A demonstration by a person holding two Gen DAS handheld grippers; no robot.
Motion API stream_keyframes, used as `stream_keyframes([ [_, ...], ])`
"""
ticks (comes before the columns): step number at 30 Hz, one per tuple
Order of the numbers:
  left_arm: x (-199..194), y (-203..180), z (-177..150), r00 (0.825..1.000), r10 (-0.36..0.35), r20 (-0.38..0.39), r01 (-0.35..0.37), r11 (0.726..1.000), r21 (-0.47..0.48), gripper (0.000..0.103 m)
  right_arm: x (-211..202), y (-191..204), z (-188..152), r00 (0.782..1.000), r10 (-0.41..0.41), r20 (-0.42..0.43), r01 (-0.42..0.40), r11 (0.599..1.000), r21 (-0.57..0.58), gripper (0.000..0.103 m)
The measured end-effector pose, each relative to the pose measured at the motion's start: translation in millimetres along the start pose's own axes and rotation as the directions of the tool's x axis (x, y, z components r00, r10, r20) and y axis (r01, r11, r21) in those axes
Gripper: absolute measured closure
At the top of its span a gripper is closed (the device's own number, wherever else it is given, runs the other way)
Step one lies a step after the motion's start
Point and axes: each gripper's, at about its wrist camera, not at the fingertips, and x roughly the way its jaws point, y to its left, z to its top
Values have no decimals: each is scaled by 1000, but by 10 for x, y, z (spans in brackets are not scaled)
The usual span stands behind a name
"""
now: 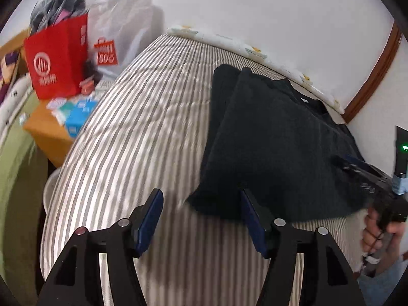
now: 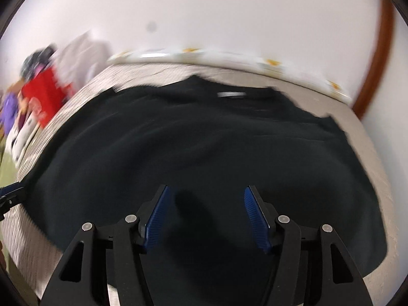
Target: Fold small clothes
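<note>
A black garment (image 1: 270,137) lies flat on the striped bed (image 1: 142,137), its left side folded inward. My left gripper (image 1: 201,196) is open and empty, hovering at the garment's near left corner. In the right wrist view the garment (image 2: 204,137) fills the middle, a white neck label at its far edge. My right gripper (image 2: 206,193) is open and empty just above the garment's near hem. The right gripper also shows in the left wrist view (image 1: 362,170), held by a hand at the garment's right edge. The right wrist view is blurred.
A red paper bag (image 1: 58,58) and a white plastic bag (image 1: 119,30) stand left of the bed with small boxes (image 1: 74,112) on an orange surface. A white wall and a pillow strip (image 1: 239,43) border the far edge. A brown trim (image 1: 374,74) runs at right.
</note>
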Motion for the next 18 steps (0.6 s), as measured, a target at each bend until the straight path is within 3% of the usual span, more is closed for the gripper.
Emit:
stream_keyframes([
  [6,-150,263,-128,1000,17,19,-18,1000,2,42,-89,814,-69,1000,-11,-1,10,995,-100,42],
  [18,-236,589,-170,999,-30,22,30,999,13,39,-433,1524,-328,999,36,-6,-36,967,-253,39],
])
